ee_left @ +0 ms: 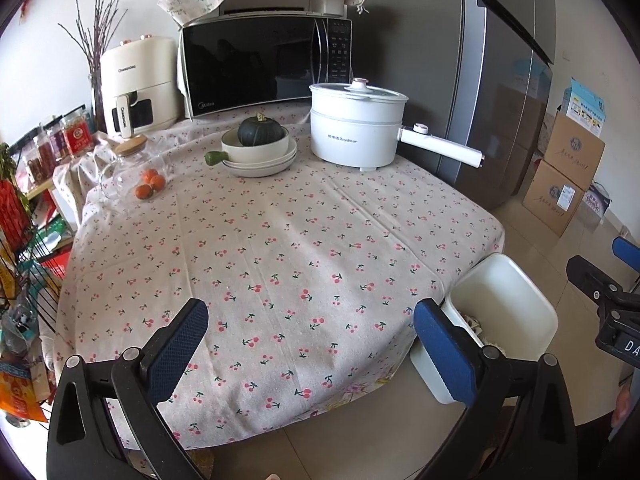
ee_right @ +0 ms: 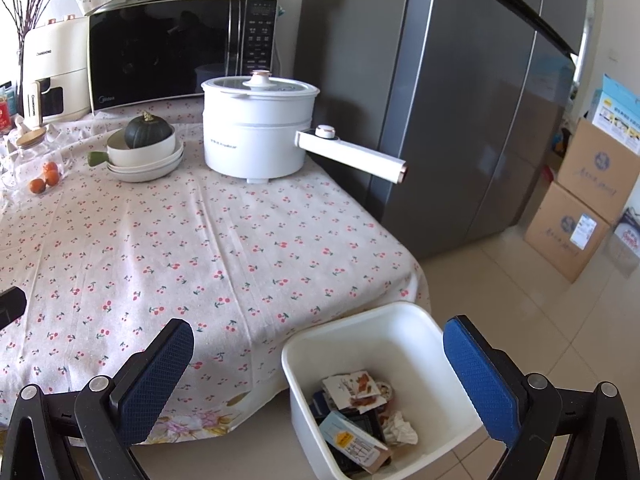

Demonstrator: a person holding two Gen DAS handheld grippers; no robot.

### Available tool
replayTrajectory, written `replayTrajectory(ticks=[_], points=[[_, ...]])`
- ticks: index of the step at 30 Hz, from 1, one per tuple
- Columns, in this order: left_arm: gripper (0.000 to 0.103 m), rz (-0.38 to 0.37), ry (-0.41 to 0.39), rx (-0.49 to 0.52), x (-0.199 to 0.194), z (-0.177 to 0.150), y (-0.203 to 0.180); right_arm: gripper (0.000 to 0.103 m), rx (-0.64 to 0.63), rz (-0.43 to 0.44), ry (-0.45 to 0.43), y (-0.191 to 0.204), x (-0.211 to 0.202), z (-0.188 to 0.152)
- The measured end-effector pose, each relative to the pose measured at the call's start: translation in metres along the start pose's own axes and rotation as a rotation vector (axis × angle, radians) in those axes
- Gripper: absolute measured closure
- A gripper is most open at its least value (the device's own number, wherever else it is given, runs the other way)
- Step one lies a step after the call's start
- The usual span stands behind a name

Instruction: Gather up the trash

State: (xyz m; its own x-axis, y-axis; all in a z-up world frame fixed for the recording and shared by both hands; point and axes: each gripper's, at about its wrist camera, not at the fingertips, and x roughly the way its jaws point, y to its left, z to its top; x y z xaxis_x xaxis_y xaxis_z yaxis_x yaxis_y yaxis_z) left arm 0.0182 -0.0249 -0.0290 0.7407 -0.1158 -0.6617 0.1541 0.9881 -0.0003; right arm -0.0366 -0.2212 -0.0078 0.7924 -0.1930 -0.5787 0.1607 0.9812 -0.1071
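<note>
A white square trash bin stands on the floor by the table's near right corner; it also shows in the left wrist view. Inside it lie several wrappers, cards and a crumpled tissue. My right gripper is open and empty, held above the bin's near left side. My left gripper is open and empty above the near edge of the table with the cherry-print cloth. The right gripper shows at the right edge of the left wrist view.
On the far part of the table stand a white electric pot with a long handle, stacked bowls holding a green squash, a glass jar and three oranges, a microwave and an air fryer. A grey fridge and cardboard boxes stand at the right.
</note>
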Motion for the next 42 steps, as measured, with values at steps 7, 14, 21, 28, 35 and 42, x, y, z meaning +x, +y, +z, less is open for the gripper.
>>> replayTrajectory(ticks=[7, 14, 21, 28, 35, 42], points=[[0.000, -0.005, -0.036, 0.025, -0.008, 0.001, -0.009, 0.001, -0.011, -0.005, -0.014, 0.004, -0.001, 0.001], [0.000, -0.007, -0.039, 0.016, -0.009, 0.003, -0.008, 0.001, 0.012, -0.002, -0.001, -0.002, 0.002, -0.001], [0.000, -0.015, -0.041, 0.013, -0.010, 0.004, -0.010, 0.001, 0.018, 0.001, 0.005, -0.002, 0.002, -0.002], [0.000, -0.025, -0.042, 0.016, -0.011, 0.005, -0.013, 0.001, 0.024, 0.003, 0.016, -0.003, 0.005, -0.002], [0.000, -0.030, -0.046, 0.016, -0.012, 0.005, -0.013, 0.001, 0.032, 0.005, 0.021, -0.005, 0.005, -0.002], [0.000, -0.047, -0.047, 0.009, -0.014, 0.005, -0.013, 0.001, 0.033, 0.005, 0.023, -0.005, 0.005, -0.002]])
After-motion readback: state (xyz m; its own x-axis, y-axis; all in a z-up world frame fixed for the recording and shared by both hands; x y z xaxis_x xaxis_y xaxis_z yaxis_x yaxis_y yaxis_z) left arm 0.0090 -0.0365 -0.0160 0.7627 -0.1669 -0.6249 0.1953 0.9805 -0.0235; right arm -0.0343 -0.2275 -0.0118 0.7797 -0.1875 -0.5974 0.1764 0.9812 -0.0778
